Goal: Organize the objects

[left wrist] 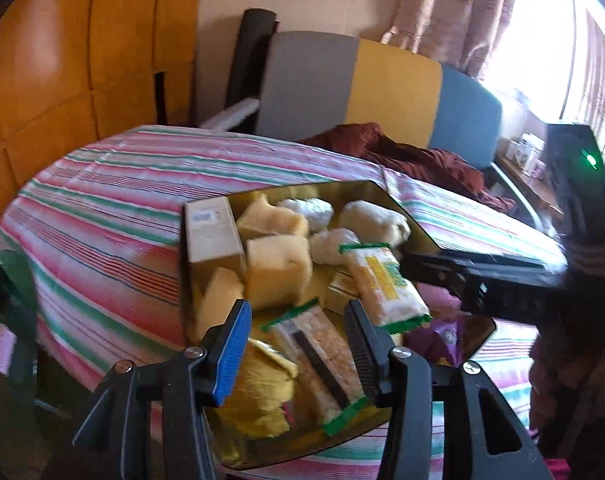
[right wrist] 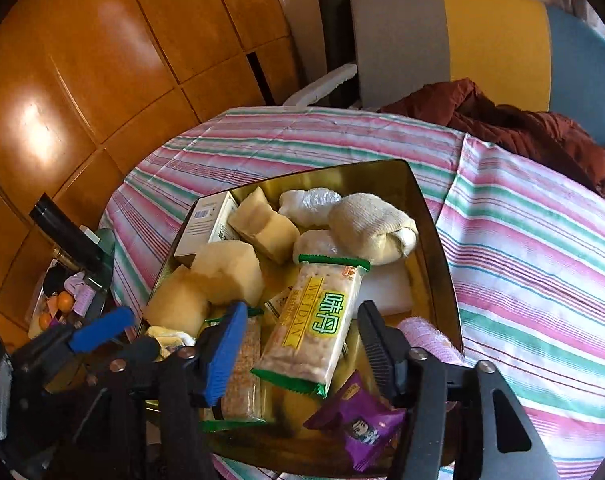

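Observation:
A gold tray (left wrist: 416, 220) (right wrist: 430, 216) on the striped table holds a pile of things: a white box (right wrist: 206, 228), yellowish sponges (right wrist: 230, 268), rolled white cloths (right wrist: 370, 224) and snack packets. My left gripper (left wrist: 296, 346) hovers open over the tray's near end, above a cracker packet with a dark stripe (left wrist: 322, 360) and beside a yellow cloth (left wrist: 258, 392). My right gripper (right wrist: 302, 346) is open around a green-edged cracker packet (right wrist: 318, 324) (left wrist: 386, 284) that lies on the pile; its pads stand just clear of it. A purple snack packet (right wrist: 358, 424) lies below it.
The striped tablecloth (right wrist: 534, 248) covers a round table. A dark red garment (right wrist: 514, 124) lies at the far right by a grey, yellow and blue chair back (right wrist: 494, 40). Wooden panels (right wrist: 82, 80) line the left. A low shelf with small items (right wrist: 62, 300) stands at the lower left.

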`<move>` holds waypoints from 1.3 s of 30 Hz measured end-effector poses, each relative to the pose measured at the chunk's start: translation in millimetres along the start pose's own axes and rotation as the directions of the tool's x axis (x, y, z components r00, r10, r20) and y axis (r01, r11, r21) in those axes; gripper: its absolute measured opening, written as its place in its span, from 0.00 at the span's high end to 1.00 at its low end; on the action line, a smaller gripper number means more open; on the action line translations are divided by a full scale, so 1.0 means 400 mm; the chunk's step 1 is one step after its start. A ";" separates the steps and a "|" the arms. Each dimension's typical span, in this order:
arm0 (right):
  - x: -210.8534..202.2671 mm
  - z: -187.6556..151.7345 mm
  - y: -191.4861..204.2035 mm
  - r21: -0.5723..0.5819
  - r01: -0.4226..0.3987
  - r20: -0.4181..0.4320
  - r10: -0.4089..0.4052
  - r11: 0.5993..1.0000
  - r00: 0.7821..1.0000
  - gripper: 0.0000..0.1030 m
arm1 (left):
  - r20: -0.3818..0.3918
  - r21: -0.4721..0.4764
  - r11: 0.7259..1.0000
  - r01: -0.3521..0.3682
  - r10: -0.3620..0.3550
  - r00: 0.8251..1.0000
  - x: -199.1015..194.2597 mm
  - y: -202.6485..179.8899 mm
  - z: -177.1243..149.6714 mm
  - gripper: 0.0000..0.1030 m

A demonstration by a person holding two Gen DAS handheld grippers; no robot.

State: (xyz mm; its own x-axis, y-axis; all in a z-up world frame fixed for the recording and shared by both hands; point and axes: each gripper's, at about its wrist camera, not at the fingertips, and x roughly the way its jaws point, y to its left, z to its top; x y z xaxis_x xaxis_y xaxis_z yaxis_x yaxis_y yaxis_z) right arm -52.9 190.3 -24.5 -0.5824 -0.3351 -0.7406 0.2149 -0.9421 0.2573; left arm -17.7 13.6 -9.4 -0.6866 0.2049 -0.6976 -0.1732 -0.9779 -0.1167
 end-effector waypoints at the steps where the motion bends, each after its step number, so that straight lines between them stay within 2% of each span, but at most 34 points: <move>1: -0.003 -0.004 0.004 -0.002 0.006 0.003 -0.006 1.000 1.000 0.41 | 0.004 -0.005 1.000 -0.017 0.017 1.000 -0.003 0.002 0.002 0.51; 5: -0.018 -0.029 0.012 -0.013 0.045 0.021 -0.045 0.999 0.999 0.33 | 0.022 -0.018 0.997 -0.082 0.082 0.996 -0.018 0.010 0.009 0.48; 13: -0.047 -0.077 0.020 -0.020 0.099 0.058 -0.098 0.995 0.993 0.32 | 0.057 -0.028 0.985 -0.168 0.169 0.984 -0.041 -0.009 0.011 0.38; 21: -0.086 -0.122 0.023 -0.024 0.134 0.106 -0.131 0.991 0.986 0.31 | 0.087 -0.055 0.964 -0.259 0.263 0.961 -0.063 -0.030 0.016 0.38; 27: -0.119 -0.138 0.033 -0.033 0.147 0.136 -0.142 0.989 0.980 0.30 | 0.041 -0.093 0.976 -0.196 0.201 0.979 -0.056 -0.024 0.009 0.38; 39: -0.125 -0.147 0.048 -0.059 0.156 0.143 -0.147 0.986 0.979 0.30 | 0.060 -0.088 0.980 -0.181 0.187 0.981 -0.061 -0.030 0.004 0.38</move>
State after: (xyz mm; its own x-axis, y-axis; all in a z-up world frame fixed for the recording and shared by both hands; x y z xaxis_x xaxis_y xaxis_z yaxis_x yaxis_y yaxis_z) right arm 26.6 189.4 -19.0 -0.7136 -0.1911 -0.6740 0.1667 -0.9808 0.1015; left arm -0.1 20.5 10.3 -0.7477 0.0208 -0.6637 0.0169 -0.9986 -0.0504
